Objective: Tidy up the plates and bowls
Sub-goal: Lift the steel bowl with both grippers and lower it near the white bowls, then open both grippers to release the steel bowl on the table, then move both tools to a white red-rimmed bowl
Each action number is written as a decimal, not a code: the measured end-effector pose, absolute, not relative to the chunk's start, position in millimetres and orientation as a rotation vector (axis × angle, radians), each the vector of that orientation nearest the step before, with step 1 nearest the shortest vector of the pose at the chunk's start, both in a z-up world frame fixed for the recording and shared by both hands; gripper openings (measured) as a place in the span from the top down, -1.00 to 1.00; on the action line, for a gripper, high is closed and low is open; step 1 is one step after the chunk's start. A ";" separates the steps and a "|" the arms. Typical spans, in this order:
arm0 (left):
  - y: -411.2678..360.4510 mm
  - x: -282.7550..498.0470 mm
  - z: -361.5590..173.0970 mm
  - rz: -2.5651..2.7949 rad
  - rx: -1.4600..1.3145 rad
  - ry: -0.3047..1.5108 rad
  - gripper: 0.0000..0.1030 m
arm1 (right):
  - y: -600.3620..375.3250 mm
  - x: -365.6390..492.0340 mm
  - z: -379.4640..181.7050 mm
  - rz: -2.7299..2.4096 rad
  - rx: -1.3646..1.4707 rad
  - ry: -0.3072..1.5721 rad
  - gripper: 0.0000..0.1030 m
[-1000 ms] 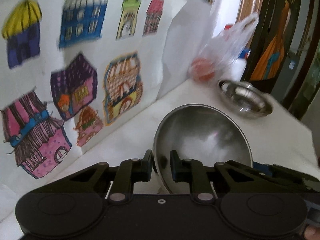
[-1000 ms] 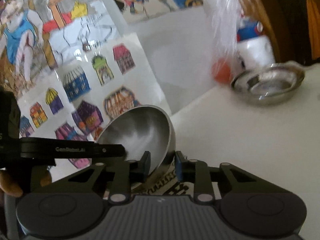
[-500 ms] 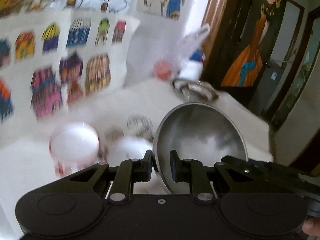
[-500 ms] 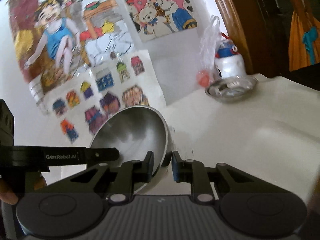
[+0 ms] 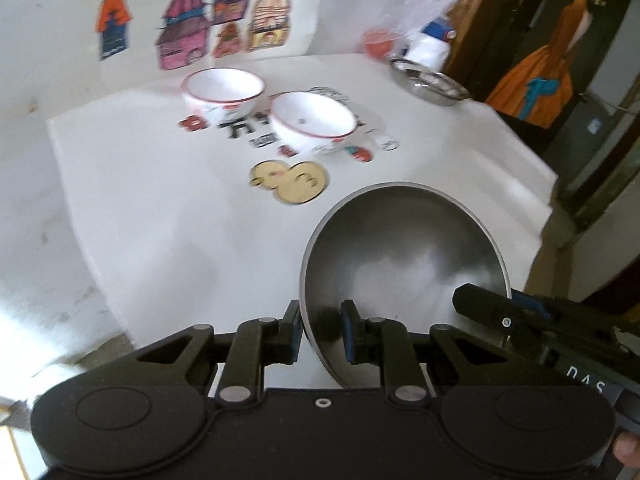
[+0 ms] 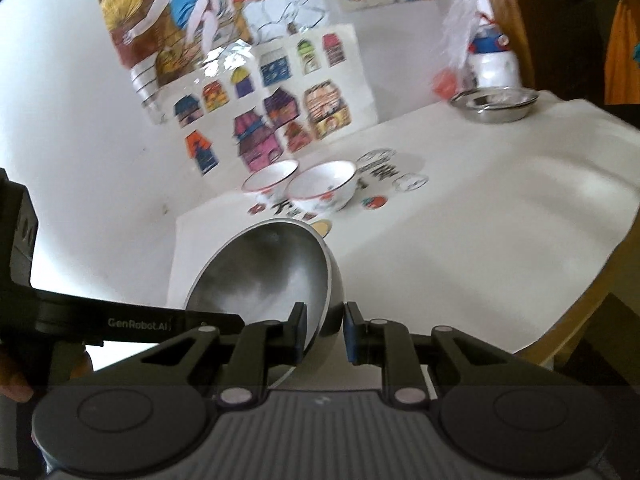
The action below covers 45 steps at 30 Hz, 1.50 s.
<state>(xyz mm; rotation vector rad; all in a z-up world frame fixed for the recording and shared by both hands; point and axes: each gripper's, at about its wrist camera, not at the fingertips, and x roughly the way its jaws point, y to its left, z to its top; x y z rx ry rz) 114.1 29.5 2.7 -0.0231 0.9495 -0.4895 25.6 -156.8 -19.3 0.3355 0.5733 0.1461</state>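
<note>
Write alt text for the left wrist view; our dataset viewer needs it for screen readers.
The left gripper pinches the rim of a tilted steel bowl above a white table. Beyond stand two white bowls and, further off, a steel dish.

A plain steel bowl (image 5: 404,264) is held tilted above the white tabletop (image 5: 168,216), its rim pinched on opposite sides by the left tool (image 5: 320,332) and the right tool (image 6: 325,330). Two white bowls with red rims (image 5: 312,118) stand upright side by side farther back. A shallow steel dish (image 5: 430,82) sits near the far corner.
</note>
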 end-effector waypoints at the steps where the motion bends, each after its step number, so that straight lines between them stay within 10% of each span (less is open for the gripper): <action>1: 31.6 111.8 2.7 -0.471 -0.021 0.951 0.59 | -155.0 26.8 -20.6 0.158 0.333 0.577 0.57; 21: 40.2 111.3 -0.3 -0.292 -0.078 0.951 0.41 | -150.7 64.2 -37.2 0.292 0.334 0.601 0.42; 35: 71.7 126.8 11.7 -0.315 -0.229 0.838 -0.67 | -178.1 75.1 -20.8 0.240 0.312 0.514 -0.79; 45: 63.2 180.6 25.1 -0.291 -0.288 0.775 -0.97 | -197.8 129.3 5.5 0.142 0.293 0.467 -0.98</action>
